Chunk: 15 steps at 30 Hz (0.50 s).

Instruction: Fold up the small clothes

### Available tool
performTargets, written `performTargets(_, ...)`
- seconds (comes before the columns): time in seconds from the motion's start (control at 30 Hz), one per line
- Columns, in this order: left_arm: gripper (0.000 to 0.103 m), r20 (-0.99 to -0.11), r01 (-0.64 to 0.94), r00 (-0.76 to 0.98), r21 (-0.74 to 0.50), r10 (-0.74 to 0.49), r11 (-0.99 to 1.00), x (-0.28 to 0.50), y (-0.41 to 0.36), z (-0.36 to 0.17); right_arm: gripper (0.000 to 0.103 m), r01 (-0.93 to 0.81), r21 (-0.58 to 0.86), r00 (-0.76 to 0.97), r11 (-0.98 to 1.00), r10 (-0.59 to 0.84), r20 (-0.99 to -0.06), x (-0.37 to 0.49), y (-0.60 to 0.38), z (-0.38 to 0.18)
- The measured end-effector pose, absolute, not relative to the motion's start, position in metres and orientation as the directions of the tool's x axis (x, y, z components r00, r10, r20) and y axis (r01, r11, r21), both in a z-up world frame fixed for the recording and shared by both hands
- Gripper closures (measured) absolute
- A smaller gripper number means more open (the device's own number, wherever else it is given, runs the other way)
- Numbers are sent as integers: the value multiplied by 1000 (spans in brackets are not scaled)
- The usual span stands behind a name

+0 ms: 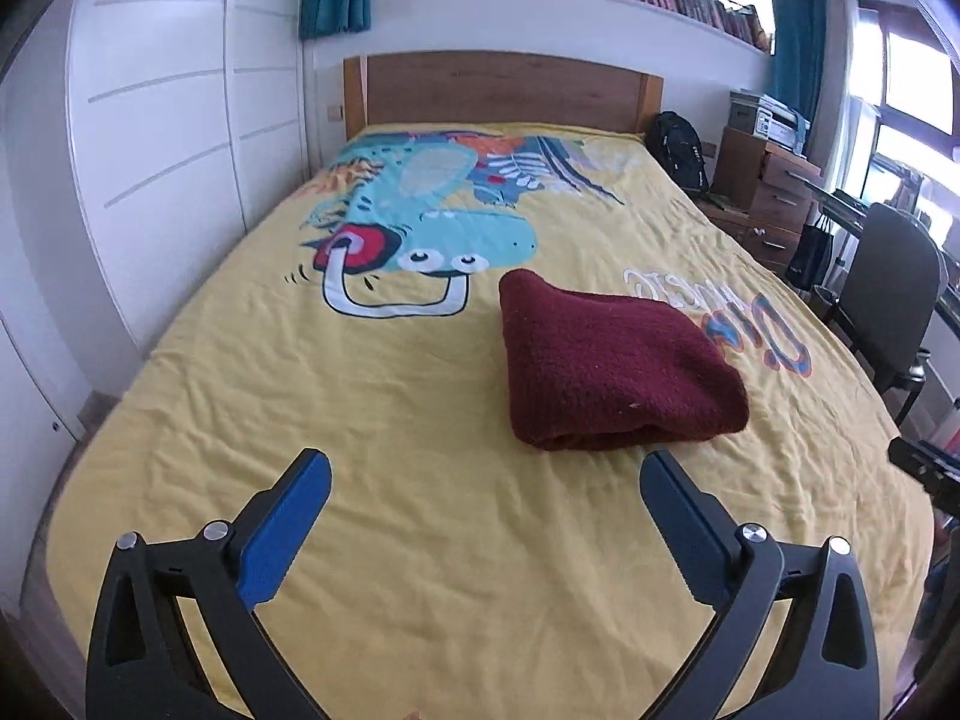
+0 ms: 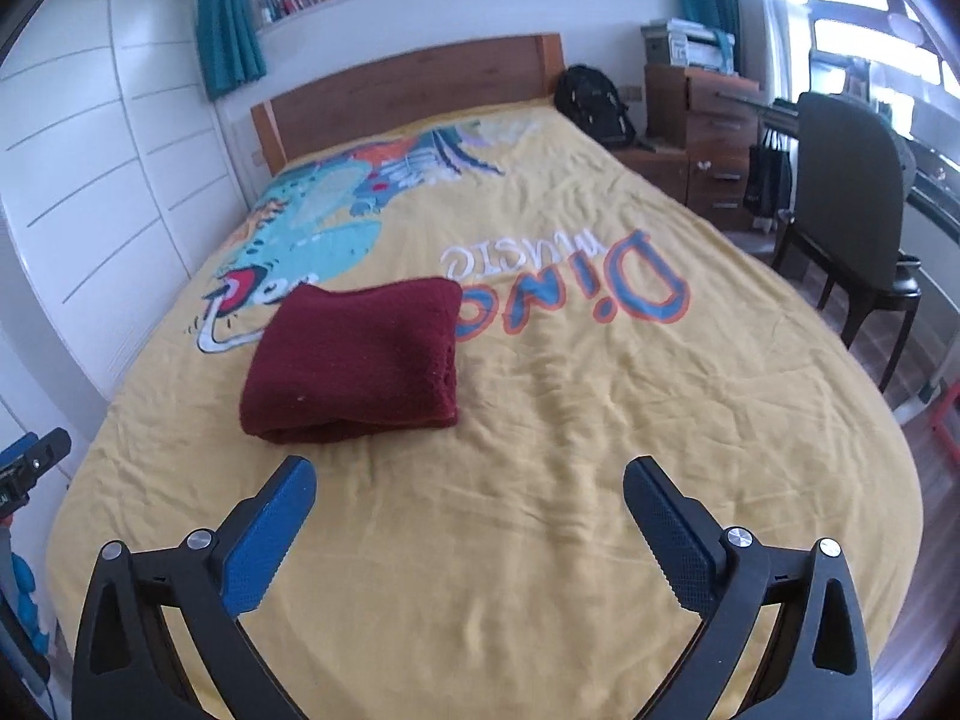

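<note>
A dark red knitted garment (image 1: 612,360) lies folded into a thick bundle on the yellow bedspread (image 1: 420,420). The right wrist view shows the same red garment (image 2: 360,354) left of the middle of the yellow bedspread (image 2: 570,420). My left gripper (image 1: 485,471) hangs above the bed, short of the bundle and to its left, with its jaws wide apart and nothing between them. My right gripper (image 2: 470,479) is open too, nearer than the bundle and to its right, over bare cover. Neither gripper touches the garment.
A wooden headboard (image 1: 504,90) closes the far end of the bed. White wardrobe doors (image 1: 150,120) run along the left. A black backpack (image 1: 681,147), brown drawers (image 1: 774,198) and a dark chair (image 2: 852,204) stand to the right. Part of the other gripper (image 2: 30,468) shows at the left edge.
</note>
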<state>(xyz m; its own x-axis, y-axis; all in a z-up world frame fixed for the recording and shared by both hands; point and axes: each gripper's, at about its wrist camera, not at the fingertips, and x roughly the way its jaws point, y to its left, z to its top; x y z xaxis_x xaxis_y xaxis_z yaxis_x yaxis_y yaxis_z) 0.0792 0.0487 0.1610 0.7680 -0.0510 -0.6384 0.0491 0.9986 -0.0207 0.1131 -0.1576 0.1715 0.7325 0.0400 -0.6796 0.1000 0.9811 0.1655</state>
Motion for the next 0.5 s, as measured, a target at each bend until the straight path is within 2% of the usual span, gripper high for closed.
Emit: performTargets(0.5, 1, -559, 0, 829, 44, 24, 999, 13, 52, 184, 1, 105, 134, 807, 985, -6, -591, 45, -145, 212)
